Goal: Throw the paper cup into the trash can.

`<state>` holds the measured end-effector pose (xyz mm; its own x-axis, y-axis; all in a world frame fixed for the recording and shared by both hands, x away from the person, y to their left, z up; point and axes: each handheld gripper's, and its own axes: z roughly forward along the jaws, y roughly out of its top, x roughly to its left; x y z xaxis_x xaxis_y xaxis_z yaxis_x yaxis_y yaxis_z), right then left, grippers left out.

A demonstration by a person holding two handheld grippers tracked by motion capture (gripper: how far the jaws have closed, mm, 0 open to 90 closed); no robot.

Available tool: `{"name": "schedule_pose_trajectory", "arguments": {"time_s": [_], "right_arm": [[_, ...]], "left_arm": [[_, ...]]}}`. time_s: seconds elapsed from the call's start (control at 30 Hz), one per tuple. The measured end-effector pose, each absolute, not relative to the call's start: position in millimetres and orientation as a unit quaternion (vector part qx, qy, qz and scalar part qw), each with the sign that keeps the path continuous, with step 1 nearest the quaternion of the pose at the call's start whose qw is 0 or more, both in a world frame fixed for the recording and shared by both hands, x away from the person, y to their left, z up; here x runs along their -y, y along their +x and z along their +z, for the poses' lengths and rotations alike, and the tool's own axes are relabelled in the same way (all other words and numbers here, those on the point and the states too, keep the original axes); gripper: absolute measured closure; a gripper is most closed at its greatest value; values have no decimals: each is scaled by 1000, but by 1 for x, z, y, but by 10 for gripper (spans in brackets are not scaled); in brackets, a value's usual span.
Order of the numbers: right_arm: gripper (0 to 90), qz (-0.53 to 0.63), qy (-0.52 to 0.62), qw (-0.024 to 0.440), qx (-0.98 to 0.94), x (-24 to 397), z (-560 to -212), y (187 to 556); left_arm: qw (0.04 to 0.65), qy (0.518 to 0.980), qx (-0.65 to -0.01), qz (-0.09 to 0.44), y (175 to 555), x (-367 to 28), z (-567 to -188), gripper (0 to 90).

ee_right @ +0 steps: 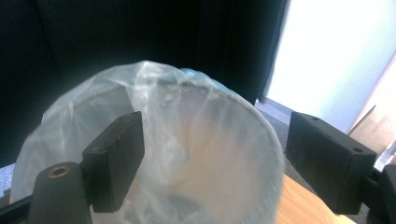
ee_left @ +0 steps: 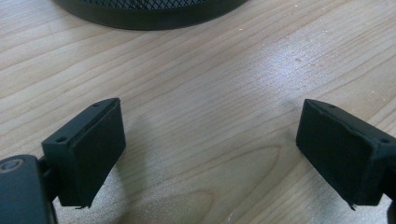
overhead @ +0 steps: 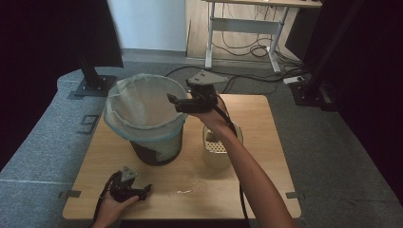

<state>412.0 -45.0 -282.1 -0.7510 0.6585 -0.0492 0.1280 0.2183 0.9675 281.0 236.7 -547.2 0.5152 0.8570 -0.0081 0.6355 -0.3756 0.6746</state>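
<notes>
A black mesh waste bin (overhead: 157, 147) lined with a pale plastic bag (overhead: 142, 107) stands on the wooden table (overhead: 256, 114). My right gripper (overhead: 172, 99) hovers at the bin's right rim, pointing over its mouth, open and holding nothing. In the right gripper view the bag's opening (ee_right: 201, 154) lies between and beyond the two spread jaws. My left gripper (overhead: 145, 190) rests low near the table's front left, open and empty. The left gripper view looks along the bare tabletop (ee_left: 205, 116) toward the bin's black base (ee_left: 149, 11).
A pale perforated container (overhead: 216, 149) stands on the table right of the bin, under my right forearm. Small crumbs (overhead: 184, 191) lie near the front edge. Beyond the table are a desk frame (overhead: 247, 28), floor cables (overhead: 247, 50) and black stand bases (overhead: 92, 85).
</notes>
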Motion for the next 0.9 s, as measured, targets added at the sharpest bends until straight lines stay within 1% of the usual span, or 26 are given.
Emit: {"name": "schedule_pose_trajectory", "arguments": {"time_s": [0.07, 0.1, 0.23, 0.33, 0.47, 0.63, 0.73, 0.9], "right_arm": [[201, 568, 264, 235, -743, 52, -284, 409], [206, 568, 266, 241, -741, 69, -289, 401], [218, 572, 275, 252, -731, 103, -301, 387], [224, 572, 281, 254, -728, 134, -317, 376], [237, 568, 295, 255, -725, 172, -345, 359], [244, 560, 316, 252, -723, 209, -388, 336], [245, 553, 328, 254, -723, 222, -412, 325], [246, 544, 358, 244, -719, 239, -455, 310]], "left_arm": [[317, 811, -460, 175, 281, -237, -547, 77], [317, 811, -460, 175, 281, -237, -547, 77], [317, 811, -460, 176, 281, -237, -547, 77], [317, 811, -460, 176, 281, -237, -547, 77], [317, 811, -459, 175, 281, -237, -547, 76], [316, 812, -458, 175, 282, -237, -547, 73], [316, 812, -458, 175, 282, -237, -547, 73], [317, 811, -460, 174, 282, -237, -547, 73]]}}
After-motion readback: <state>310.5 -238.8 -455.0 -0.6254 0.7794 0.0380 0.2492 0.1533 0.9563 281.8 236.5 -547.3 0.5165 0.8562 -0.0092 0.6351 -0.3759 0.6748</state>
